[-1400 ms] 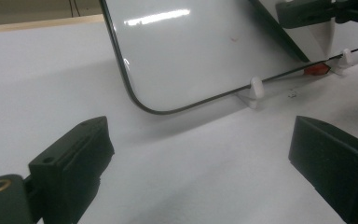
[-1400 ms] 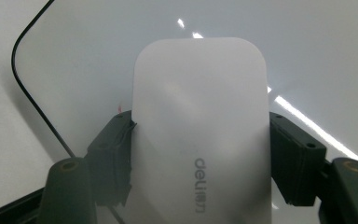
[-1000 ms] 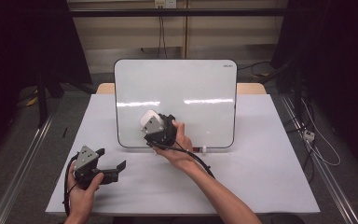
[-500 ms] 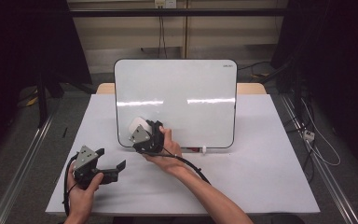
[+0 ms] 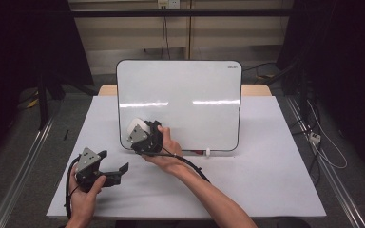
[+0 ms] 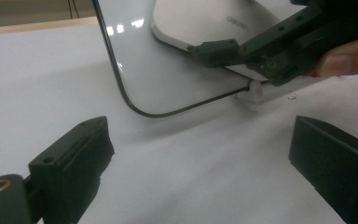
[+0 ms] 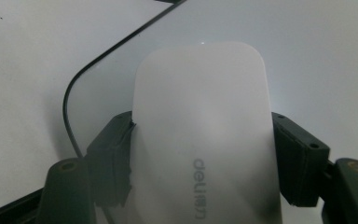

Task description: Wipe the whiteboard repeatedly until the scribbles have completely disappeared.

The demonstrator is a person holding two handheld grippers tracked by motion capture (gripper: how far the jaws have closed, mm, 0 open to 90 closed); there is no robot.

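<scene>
A white-faced whiteboard [image 5: 185, 95] with a black rim stands upright on the white table [image 5: 266, 180]. My right gripper [image 5: 142, 135] is shut on a white eraser [image 5: 135, 127] and holds it against the board's lower left corner. In the right gripper view the eraser [image 7: 205, 140] is clamped between both jaws of the gripper [image 7: 205, 156], over the board's [image 7: 307, 46] rounded corner. My left gripper [image 5: 114, 161] rests open near the table's front left with nothing in it. The left gripper view shows its open gripper [image 6: 200, 158] facing the board's corner [image 6: 158, 79], the eraser [image 6: 200, 23] and the right gripper [image 6: 223, 49].
A small white piece [image 5: 208, 153] and a bit of red [image 5: 197, 152] lie at the board's bottom edge. The right gripper's cable [image 5: 190, 164] trails over the table along the forearm. Metal rails [image 5: 24, 161] run on the floor at both sides.
My right gripper has carried the eraser left and down across the board, from its lower middle to its lower left corner. The left gripper has stayed put.
</scene>
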